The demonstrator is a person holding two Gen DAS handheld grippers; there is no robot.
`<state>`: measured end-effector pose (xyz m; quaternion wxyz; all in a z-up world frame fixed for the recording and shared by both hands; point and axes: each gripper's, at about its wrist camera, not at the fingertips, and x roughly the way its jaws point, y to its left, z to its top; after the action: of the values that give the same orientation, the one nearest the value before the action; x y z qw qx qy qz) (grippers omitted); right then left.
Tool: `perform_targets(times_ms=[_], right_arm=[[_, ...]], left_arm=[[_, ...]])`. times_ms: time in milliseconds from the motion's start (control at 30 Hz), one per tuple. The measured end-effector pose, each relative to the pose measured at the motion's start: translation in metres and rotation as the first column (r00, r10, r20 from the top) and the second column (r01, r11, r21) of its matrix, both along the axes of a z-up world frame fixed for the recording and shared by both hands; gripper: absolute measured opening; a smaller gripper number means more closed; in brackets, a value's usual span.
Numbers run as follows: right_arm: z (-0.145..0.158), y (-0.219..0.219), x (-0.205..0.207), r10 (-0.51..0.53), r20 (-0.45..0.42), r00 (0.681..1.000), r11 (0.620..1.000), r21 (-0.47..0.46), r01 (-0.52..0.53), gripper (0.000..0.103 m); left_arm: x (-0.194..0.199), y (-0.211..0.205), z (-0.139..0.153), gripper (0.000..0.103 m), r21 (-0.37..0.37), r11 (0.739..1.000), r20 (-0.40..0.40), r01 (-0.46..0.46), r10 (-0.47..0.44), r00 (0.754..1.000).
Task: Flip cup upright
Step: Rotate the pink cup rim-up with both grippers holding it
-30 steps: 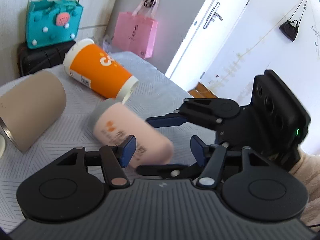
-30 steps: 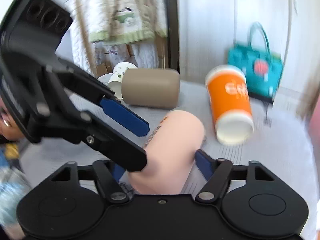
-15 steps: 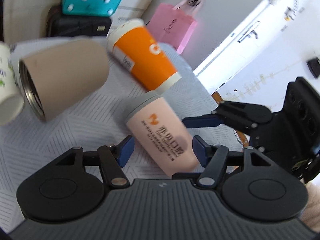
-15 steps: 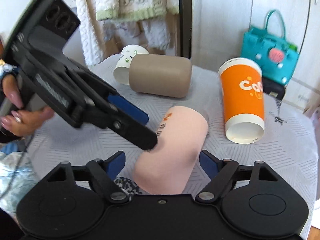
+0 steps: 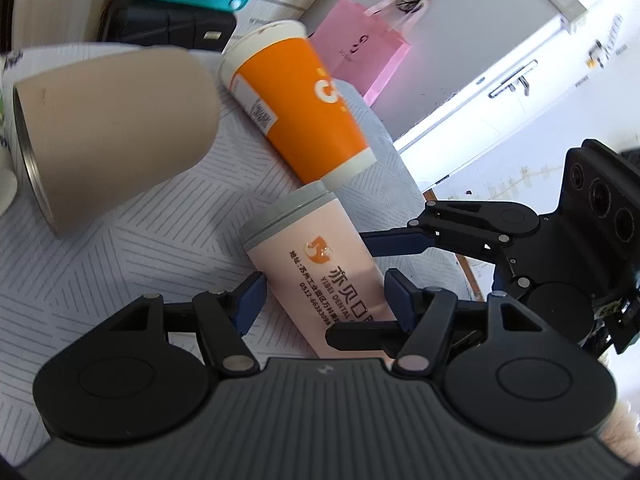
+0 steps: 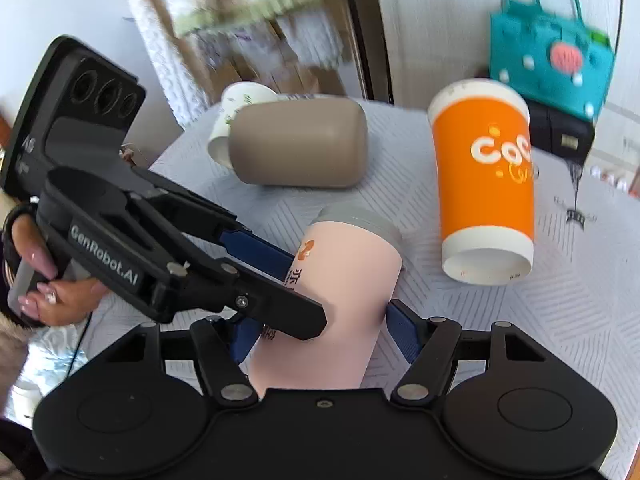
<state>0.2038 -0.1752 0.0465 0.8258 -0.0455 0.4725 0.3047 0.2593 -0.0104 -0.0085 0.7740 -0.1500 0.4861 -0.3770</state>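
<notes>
A pale pink cup [image 5: 320, 276] with a grey band and printed lettering is tilted over the grey patterned tablecloth [image 5: 100, 264]; it also shows in the right wrist view [image 6: 340, 312]. My left gripper [image 5: 323, 300] has its blue fingers on both sides of the cup. My right gripper [image 6: 320, 330] also straddles the cup, and its blue pads press the cup's sides. The left tool [image 6: 160, 256] crosses the cup from the left in the right wrist view.
An orange paper cup [image 6: 484, 184] lies on its side right of the pink cup. A beige tumbler [image 6: 300, 144] lies on its side behind, with a white printed cup [image 6: 236, 116] beyond it. A teal bag [image 6: 556, 56] stands at the back.
The pink cup has tipped up from lying toward standing, held between both grippers. Both cameras have swung closer, and the right fingers have closed in on the cup.
</notes>
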Motion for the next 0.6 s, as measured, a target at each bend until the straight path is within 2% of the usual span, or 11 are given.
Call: perform_targets(times_ms=[133,333,500,600], right_arm=[[-0.003,0.001,-0.031,0.021,0.174,0.984,1.0,0.003,-0.022,0.073],[-0.016,-0.009,-0.082,0.005,0.408,0.913,1.0,0.026,-0.017,0.072],[-0.026,-0.019,-0.118,0.0,0.548,0.836,1.0,0.013,-0.008,0.072],[-0.028,-0.029,-0.124,-0.027,0.577,0.817,0.999,0.043,0.003,0.072]], left_arm=[[-0.017,0.0,0.006,0.063,0.009,1.0,0.1,0.009,-0.01,0.995],[-0.043,-0.009,0.012,0.063,0.021,0.999,0.227,0.03,-0.034,0.973],[-0.073,-0.026,0.019,0.064,0.081,0.995,0.354,0.062,-0.086,0.931],[-0.085,-0.034,0.022,0.064,0.1,0.993,0.392,0.069,-0.103,0.914]])
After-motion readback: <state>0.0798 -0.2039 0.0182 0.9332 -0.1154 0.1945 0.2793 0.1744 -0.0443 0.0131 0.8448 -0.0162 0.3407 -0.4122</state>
